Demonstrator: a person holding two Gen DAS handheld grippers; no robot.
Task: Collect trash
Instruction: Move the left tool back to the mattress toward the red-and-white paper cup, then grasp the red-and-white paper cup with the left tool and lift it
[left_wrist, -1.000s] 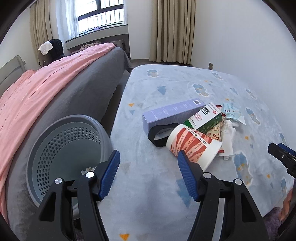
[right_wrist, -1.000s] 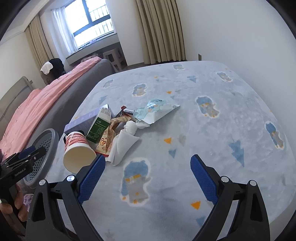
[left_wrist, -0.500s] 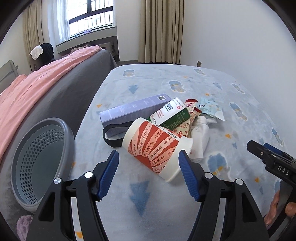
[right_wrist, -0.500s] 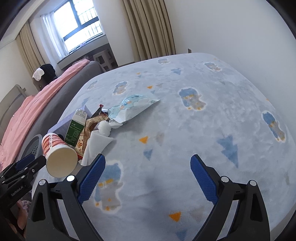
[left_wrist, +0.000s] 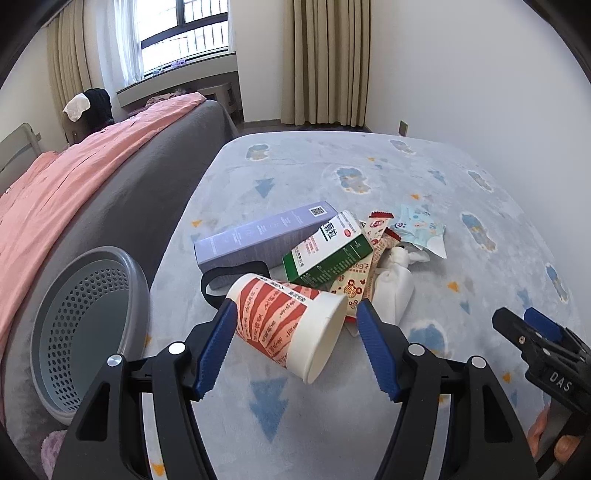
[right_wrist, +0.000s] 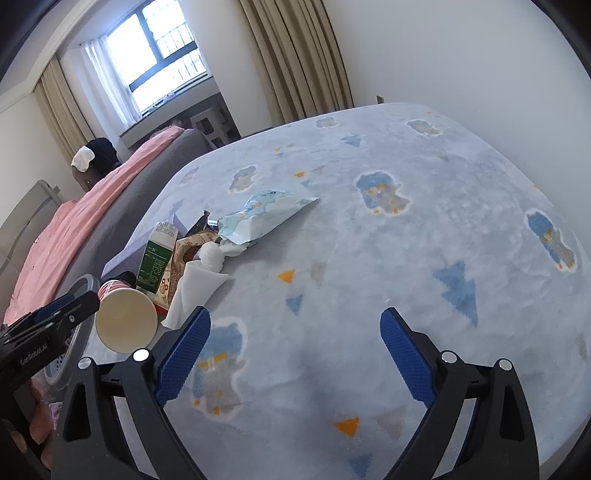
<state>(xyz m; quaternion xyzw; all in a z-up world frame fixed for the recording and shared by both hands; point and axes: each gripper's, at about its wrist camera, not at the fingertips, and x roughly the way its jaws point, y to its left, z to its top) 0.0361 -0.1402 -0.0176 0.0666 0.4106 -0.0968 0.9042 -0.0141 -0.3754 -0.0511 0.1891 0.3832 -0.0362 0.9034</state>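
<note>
Lying tipped between the left gripper's (left_wrist: 295, 325) spread jaws, the paper cup (left_wrist: 288, 325).

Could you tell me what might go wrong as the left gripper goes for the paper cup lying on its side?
1. The left gripper is open around the paper cup, which looks thin-walled; closing hard near its open rim might crush it or make it squirt out.
2. The cup lies against the green carton and snack wrappers, so lifting it could drag them.
3. The grey basket sits off to the left beside the bed; a loose grip may drop the cup on the way.
</note>
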